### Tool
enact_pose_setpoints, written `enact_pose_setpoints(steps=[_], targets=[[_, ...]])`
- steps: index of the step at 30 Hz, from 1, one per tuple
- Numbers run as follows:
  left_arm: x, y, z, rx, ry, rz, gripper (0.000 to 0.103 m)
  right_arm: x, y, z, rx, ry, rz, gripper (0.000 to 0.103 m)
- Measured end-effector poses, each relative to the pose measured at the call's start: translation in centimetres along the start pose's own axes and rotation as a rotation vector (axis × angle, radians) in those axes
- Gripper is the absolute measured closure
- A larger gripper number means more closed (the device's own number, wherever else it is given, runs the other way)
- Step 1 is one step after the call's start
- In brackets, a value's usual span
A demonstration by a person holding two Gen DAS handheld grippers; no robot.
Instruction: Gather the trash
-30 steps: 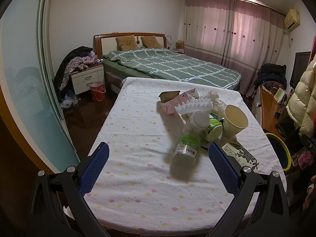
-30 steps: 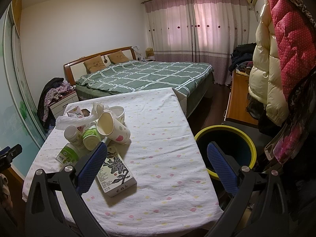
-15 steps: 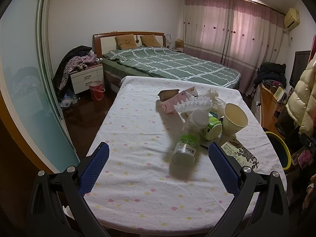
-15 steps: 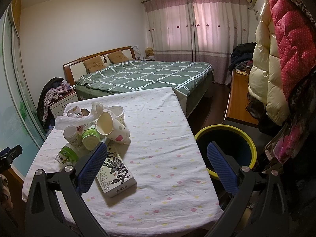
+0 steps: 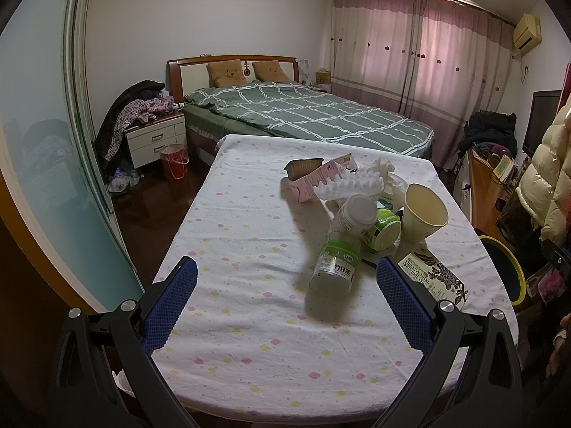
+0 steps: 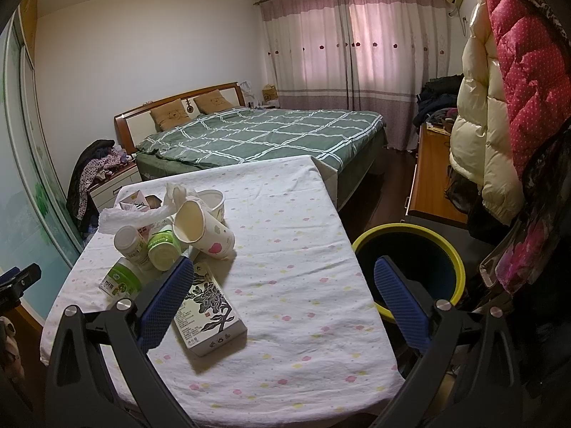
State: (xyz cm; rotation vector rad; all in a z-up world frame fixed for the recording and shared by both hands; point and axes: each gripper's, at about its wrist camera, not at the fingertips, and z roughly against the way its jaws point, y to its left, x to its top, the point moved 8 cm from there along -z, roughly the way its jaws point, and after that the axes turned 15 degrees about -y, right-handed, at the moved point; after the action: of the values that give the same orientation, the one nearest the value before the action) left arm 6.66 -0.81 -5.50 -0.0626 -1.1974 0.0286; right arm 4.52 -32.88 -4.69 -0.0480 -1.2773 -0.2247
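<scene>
Currently left gripper and right gripper hover spread, empty, over the table — bin partly hidden behind the right one.

Cloth-covered table under heaped bottles, cups, carton.

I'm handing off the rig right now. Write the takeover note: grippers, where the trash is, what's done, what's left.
Left gripper: open, empty, above the near end of the table.
Right gripper: open, empty, near the table's right edge.
Trash sits piled on the table: green-label bottle, floral carton, paper cup, green-lid jar, pink carton, white foam piece.
Yellow-rimmed bin stands on the floor beside the table.
Done: nothing picked up yet. Left: move every piece into the bin.
</scene>
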Motion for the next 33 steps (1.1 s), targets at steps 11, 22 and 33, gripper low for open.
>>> enact_pose_setpoints(steps=[11, 22, 33], targets=[[0.0, 0.0, 0.0, 0.000, 0.001, 0.000, 0.004, -0.2, 0.1, -0.1, 0.000, 0.001, -0.003, 0.006], [-0.1, 0.1, -0.3, 0.007, -0.005, -0.007, 0.004, -0.4, 0.6, -0.6, 0.007, 0.003, -0.009, 0.006], [-0.2, 1.5, -2.9, 0.026, 0.006, 0.000, 0.004, -1.7, 5.5, -5.8, 0.100, 0.066, 0.004, 0.006]])
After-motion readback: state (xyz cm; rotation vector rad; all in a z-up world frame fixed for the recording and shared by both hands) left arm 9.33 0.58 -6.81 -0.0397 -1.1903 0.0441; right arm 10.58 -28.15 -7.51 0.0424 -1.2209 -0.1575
